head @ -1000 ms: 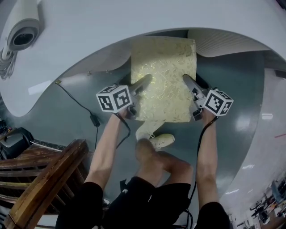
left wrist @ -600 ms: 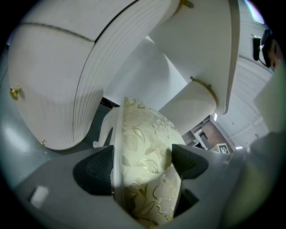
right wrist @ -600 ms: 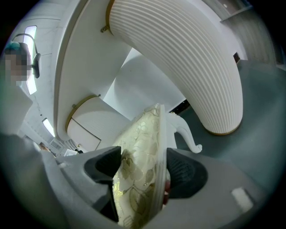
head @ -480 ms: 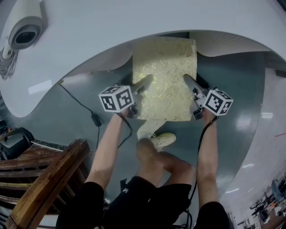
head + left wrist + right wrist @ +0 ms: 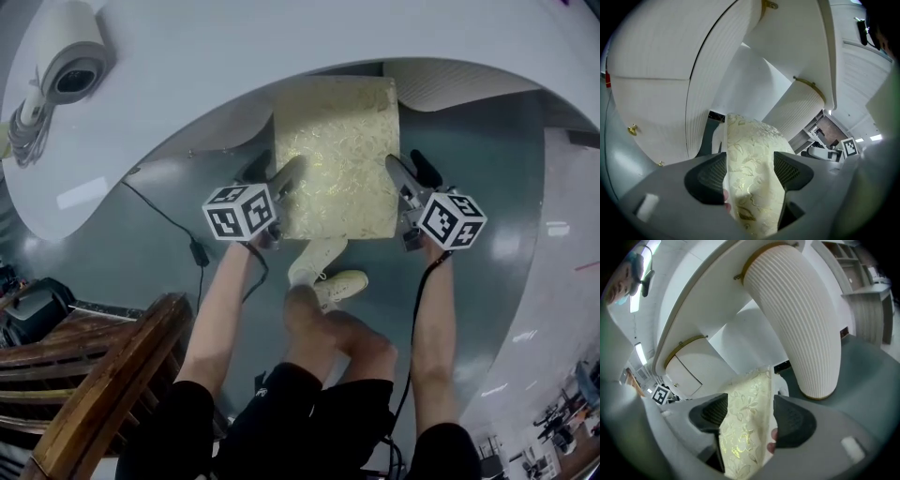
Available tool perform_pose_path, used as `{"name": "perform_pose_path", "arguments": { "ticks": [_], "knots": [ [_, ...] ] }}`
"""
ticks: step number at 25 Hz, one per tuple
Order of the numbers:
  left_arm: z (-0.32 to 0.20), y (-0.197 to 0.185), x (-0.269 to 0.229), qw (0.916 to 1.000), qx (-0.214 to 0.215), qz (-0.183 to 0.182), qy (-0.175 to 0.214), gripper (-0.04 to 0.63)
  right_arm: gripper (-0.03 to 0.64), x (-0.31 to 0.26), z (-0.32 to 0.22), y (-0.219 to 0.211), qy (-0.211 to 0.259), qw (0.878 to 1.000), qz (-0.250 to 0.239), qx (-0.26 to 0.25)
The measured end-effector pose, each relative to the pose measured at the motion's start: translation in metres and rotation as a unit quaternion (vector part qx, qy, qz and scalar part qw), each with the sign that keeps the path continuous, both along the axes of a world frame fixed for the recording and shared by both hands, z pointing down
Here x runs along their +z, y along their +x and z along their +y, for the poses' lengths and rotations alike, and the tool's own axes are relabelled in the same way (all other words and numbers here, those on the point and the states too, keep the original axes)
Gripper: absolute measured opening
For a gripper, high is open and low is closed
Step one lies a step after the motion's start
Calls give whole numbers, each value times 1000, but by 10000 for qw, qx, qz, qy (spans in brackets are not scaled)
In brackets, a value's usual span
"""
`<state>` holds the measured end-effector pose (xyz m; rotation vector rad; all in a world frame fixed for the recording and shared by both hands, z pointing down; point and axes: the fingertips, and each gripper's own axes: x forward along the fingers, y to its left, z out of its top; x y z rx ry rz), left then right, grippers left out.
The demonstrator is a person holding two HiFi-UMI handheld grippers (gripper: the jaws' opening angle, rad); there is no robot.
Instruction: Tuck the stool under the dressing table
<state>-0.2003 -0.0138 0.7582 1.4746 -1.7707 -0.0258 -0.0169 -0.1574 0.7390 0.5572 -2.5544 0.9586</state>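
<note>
The stool (image 5: 337,150) has a cream cushion with a gold floral pattern, and its far end lies under the white dressing table (image 5: 234,56). My left gripper (image 5: 281,178) is at the cushion's left side. In the left gripper view the cushion edge (image 5: 750,150) fills the gap of the left gripper (image 5: 749,176), whose jaws are closing with both pads against the fabric. My right gripper (image 5: 405,178) is at the right side. In the right gripper view the cushion (image 5: 745,408) sits between the pads of the right gripper (image 5: 750,418), which are shut on it.
A ribbed white pedestal (image 5: 806,324) of the table stands just right of the stool. A black cable with an adapter (image 5: 197,251) lies on the grey floor at the left. Wooden furniture (image 5: 103,375) stands at the lower left. The person's white shoe (image 5: 339,286) is behind the stool.
Both grippers and the stool's near edge have shifted a little up the picture toward the table. The cushion looks shorter in view now.
</note>
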Motion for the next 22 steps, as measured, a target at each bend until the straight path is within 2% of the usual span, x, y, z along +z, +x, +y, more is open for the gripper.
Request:
{"name": "perform_pose_path", "arguments": {
  "ticks": [9, 18, 22],
  "knots": [
    [-1, 28, -64, 9971, 287, -711, 17, 194, 172, -56, 14, 21, 884, 9944, 548, 167],
    [-3, 47, -114, 9938, 389, -1039, 32, 91, 100, -110, 29, 38, 1416, 9871, 678, 298],
    [-3, 59, -141, 9914, 528, -1196, 87, 29, 79, -133, 33, 55, 1482, 9858, 636, 477]
  ]
}}
